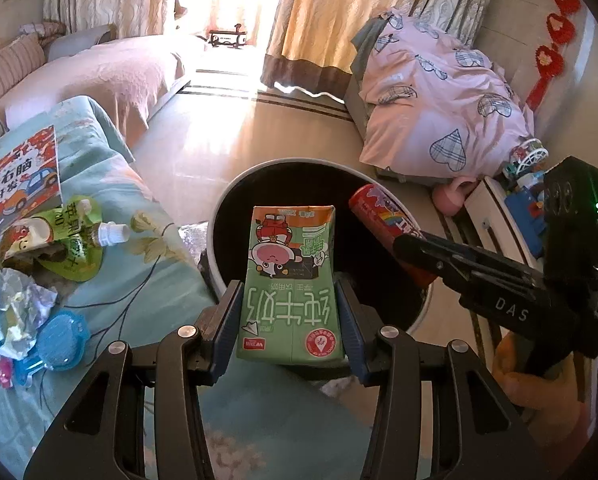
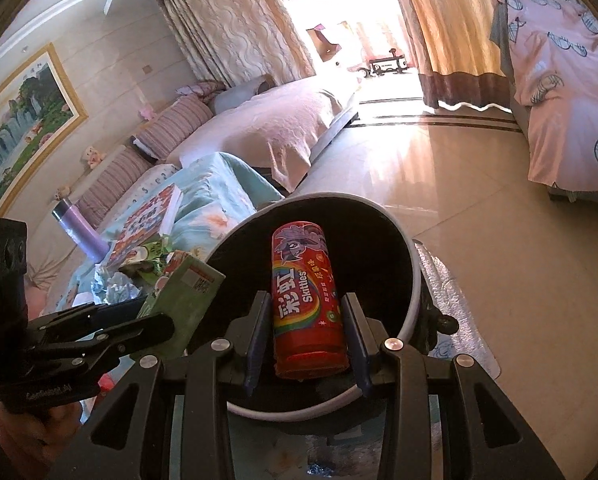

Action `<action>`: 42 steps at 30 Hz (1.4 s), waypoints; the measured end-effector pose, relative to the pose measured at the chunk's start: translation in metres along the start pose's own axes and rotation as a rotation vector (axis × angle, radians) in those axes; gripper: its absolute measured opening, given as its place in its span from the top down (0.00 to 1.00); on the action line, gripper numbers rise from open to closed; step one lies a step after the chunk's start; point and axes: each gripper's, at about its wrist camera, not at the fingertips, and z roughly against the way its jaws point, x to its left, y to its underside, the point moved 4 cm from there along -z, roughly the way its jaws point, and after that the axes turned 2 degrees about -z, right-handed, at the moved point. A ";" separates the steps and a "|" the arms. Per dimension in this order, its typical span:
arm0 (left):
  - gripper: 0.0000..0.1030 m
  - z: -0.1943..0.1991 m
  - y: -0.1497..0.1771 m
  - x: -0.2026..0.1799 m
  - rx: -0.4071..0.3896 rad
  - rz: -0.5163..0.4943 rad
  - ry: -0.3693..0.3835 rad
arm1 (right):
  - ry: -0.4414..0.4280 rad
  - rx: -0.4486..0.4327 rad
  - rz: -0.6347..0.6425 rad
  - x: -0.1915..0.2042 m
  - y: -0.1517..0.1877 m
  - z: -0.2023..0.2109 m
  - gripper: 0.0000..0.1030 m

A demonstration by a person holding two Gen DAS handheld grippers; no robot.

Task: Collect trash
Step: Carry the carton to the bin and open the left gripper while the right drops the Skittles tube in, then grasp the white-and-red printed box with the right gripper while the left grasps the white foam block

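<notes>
Your left tongs (image 1: 289, 300) are clenched on a green milk carton with a cartoon print (image 1: 289, 284), the blue pads pressing its two sides and holding it upright over the near rim of a round bin with a black inside and a pale rim (image 1: 235, 188). Your right tongs (image 2: 305, 322) grip a red Skittles tube with a rainbow band (image 2: 305, 296) by its lower end, its far end tilted over the bin's dark opening (image 2: 379, 248). From the left wrist view the tube (image 1: 383, 216) enters from the right, held just beside the carton but apart from it, and your right hand (image 1: 539, 392) shows below the black tool. From the right wrist view the carton (image 2: 183, 296) sits at the left, level with the bin's rim.

To the left of the bin lies a bed or sofa under a light blue flowered cover (image 1: 151, 280). On it, more trash: a green drink pouch with a white screw cap (image 1: 75, 240), crumpled silvery wrappers (image 1: 11, 304) and a blue round plastic piece (image 1: 59, 340). A children's book with a red and orange cover (image 1: 19, 180) lies just beyond the pouch, and a purple bottle (image 2: 79, 232) lies farther left. Far across the glossy tiled floor (image 2: 479, 200), cream curtains (image 1: 319, 12) frame a bright doorway; a pink quilt with heart shapes (image 1: 431, 104) is heaped at the right.
</notes>
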 end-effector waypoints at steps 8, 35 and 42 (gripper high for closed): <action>0.29 0.002 0.000 0.002 -0.008 0.028 0.018 | -0.010 0.013 -0.001 0.002 -0.003 -0.006 0.61; 0.28 0.125 0.141 0.138 -0.092 0.273 -0.139 | -0.255 0.048 0.165 0.134 0.085 0.015 0.18; 0.28 0.146 0.164 0.176 -0.108 0.345 -0.189 | -0.323 0.099 0.292 0.181 0.109 0.007 0.17</action>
